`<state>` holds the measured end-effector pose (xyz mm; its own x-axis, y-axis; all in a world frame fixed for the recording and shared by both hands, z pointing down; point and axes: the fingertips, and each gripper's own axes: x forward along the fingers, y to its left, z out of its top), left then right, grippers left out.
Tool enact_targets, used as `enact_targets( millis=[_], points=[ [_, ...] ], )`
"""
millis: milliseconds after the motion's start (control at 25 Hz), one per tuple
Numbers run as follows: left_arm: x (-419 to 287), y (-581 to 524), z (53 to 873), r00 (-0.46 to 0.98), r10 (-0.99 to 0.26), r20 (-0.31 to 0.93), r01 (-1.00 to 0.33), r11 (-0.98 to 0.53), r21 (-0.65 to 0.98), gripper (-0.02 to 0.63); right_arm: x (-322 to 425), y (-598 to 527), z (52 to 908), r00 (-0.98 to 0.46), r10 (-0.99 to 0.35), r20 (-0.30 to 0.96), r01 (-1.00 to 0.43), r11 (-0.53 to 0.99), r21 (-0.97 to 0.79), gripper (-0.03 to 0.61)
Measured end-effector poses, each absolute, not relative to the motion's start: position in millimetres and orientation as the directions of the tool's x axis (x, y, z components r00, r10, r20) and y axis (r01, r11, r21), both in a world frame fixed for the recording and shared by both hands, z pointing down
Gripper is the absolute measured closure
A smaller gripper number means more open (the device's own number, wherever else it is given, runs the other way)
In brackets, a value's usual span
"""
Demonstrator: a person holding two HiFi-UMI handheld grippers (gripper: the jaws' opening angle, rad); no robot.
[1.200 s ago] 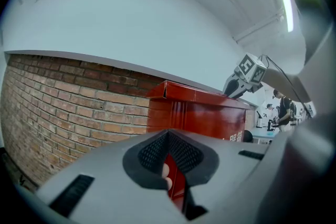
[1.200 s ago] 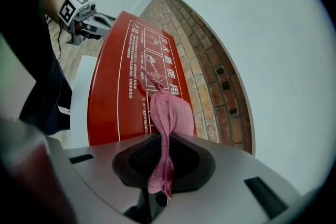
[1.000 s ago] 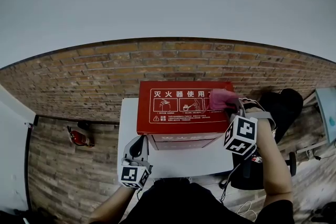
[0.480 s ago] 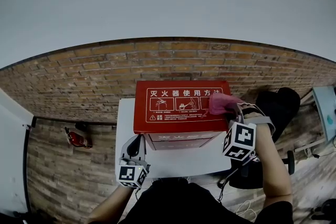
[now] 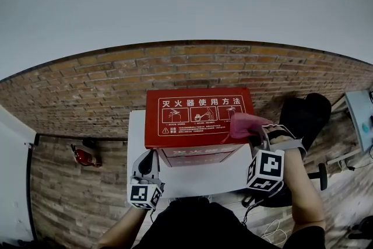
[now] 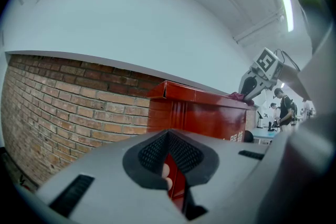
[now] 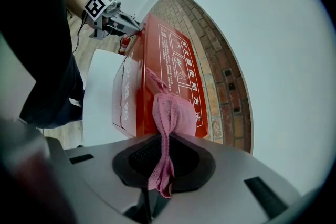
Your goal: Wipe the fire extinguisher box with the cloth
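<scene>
The red fire extinguisher box stands on a white table, with white instruction print on its lid. My right gripper is shut on a pink cloth, which lies on the lid's right side near the front edge. In the right gripper view the cloth hangs bunched out of the jaws over the box. My left gripper is shut and holds nothing. It sits level by the box's front left corner, apart from it. The left gripper view shows the box side ahead.
A brick wall runs behind the box and down the left side. A small red fire extinguisher lies on the floor at the left. A black chair stands to the right of the table. The table edge is close to my body.
My right gripper has slid the pink cloth over the lid toward its front right edge. The left gripper has stayed where it was.
</scene>
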<state>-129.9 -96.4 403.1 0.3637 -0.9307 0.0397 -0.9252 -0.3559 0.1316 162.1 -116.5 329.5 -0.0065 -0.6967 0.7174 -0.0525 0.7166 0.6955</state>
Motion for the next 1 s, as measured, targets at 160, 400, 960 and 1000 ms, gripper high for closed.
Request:
enact_targets(
  millis=[160, 400, 960, 1000],
  points=[
    [-129.6, -96.4, 403.7, 0.364, -0.93, 0.039, -0.925, -0.356, 0.135, 0.597, 160.2, -108.0, 330.9, -0.004, -0.699, 0.715, -0.039, 0.715, 0.698, 0.526],
    [-130.1, -96.5, 403.6, 0.364, -0.931, 0.038, -0.925, -0.356, 0.13, 0.597, 154.1, -105.8, 331.2, -0.002, -0.707, 0.708, -0.021, 0.707, 0.706, 0.526],
    [-129.5, -96.5, 403.0, 0.371, -0.928, 0.043, -0.922, -0.363, 0.132, 0.597, 125.0, -103.4, 332.7, -0.005, -0.721, 0.693, 0.055, 0.692, 0.72, 0.526],
    [-129.6, -96.7, 402.8, 0.371, -0.928, 0.042, -0.922, -0.363, 0.132, 0.597, 123.3, -103.5, 333.0, -0.006, -0.721, 0.693, 0.057, 0.691, 0.72, 0.526]
  ],
)
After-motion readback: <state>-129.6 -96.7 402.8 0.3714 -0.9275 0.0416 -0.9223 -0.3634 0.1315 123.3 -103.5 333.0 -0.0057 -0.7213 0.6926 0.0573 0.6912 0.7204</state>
